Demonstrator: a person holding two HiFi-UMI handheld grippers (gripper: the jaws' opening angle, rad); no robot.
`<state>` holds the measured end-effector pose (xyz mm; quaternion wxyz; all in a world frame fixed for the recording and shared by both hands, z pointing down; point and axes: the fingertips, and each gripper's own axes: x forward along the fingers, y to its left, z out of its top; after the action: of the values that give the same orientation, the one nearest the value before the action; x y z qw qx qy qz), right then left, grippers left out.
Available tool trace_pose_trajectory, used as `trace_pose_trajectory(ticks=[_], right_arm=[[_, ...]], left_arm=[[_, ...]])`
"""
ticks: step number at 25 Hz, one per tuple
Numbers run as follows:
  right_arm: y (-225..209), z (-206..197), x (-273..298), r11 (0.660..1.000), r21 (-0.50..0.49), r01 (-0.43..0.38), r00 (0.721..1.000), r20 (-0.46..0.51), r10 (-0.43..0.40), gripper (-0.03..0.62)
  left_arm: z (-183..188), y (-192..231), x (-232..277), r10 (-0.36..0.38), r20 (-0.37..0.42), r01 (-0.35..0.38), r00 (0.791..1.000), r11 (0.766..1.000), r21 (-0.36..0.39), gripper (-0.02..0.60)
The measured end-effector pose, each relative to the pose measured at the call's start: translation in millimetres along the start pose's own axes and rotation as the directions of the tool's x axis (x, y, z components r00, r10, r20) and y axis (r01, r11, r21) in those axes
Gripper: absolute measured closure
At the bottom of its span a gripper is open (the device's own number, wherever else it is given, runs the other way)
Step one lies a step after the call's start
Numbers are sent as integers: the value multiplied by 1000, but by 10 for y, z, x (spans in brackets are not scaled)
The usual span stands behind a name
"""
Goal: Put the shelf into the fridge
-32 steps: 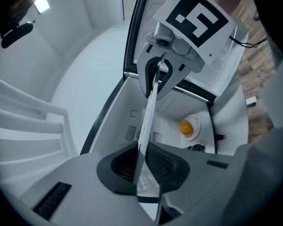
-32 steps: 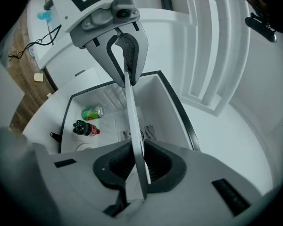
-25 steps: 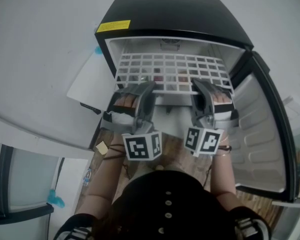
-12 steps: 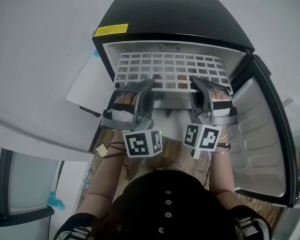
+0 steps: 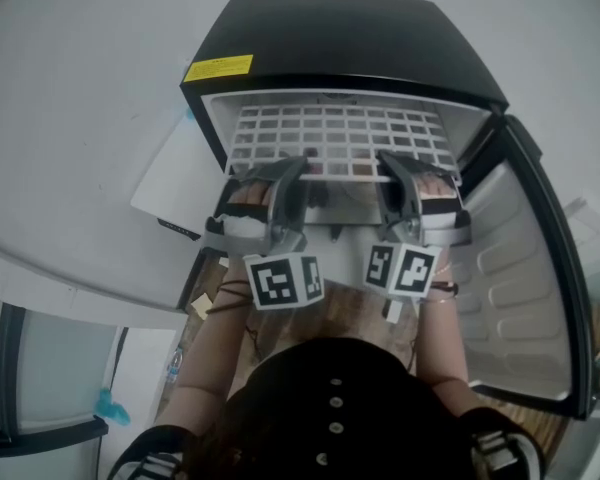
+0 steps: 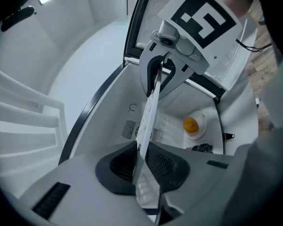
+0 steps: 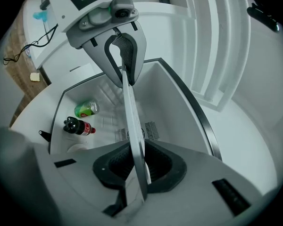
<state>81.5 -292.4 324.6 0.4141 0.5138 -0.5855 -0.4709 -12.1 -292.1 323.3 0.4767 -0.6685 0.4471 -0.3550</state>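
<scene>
The white wire shelf (image 5: 340, 138) lies level across the upper part of the open fridge (image 5: 330, 33), most of its grid already inside the cavity and only its front edge at the mouth. The left gripper (image 6: 142, 165) and right gripper (image 7: 137, 166) each have their dark pads clamped on that front edge, one towards each end, and both gripper views show the thin shelf edge-on, pinched between the jaws. Holding it at two spread points is probably what keeps the wide, light grid from sagging or swinging to one side, so that both side edges can run along the cabinet walls together. Both grippers point level into the opening, which suits a straight push inward. The door (image 5: 520, 268) stands swung wide to the person's right, out of the way. Below the shelf, on the fridge floor, sit an orange (image 6: 190, 125) on a small plate (image 6: 201, 121), a green can (image 7: 85, 109) and a dark bottle (image 7: 78, 126) lying on its side (low enough that the shelf passes over them). Whether the shelf's sides already rest on the wall ledges cannot be made out; the task looks close to done, with a last bit of sliding and the release left.
</scene>
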Motion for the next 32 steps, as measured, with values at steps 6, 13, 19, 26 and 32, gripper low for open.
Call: trace_pose_trajectory(ticks=[6, 13, 19, 26, 32], right_arm=[[6, -30, 105, 1000, -2, 7, 1000, 3, -7, 539], [-7, -58, 240, 1000, -2, 10, 1000, 2, -10, 539], [4, -78, 331, 1000, 4, 4, 1000, 10, -4, 539], [-7, -106, 446, 1000, 5, -1, 1000, 4, 1, 539], [-17, -127, 541, 1000, 10, 0, 1000, -15, 0, 539]], left_arm=[[-25, 2, 107, -12, -3, 12, 1000, 1000, -7, 532], [-66, -13, 247, -23, -8, 23, 1000, 1000, -11, 532], [-77, 21, 323, -2, -9, 2, 1000, 1000, -15, 532], [-102, 32, 439, -5, -8, 5, 1000, 1000, -15, 532], [-114, 52, 521, -3, -4, 3, 1000, 1000, -14, 532]])
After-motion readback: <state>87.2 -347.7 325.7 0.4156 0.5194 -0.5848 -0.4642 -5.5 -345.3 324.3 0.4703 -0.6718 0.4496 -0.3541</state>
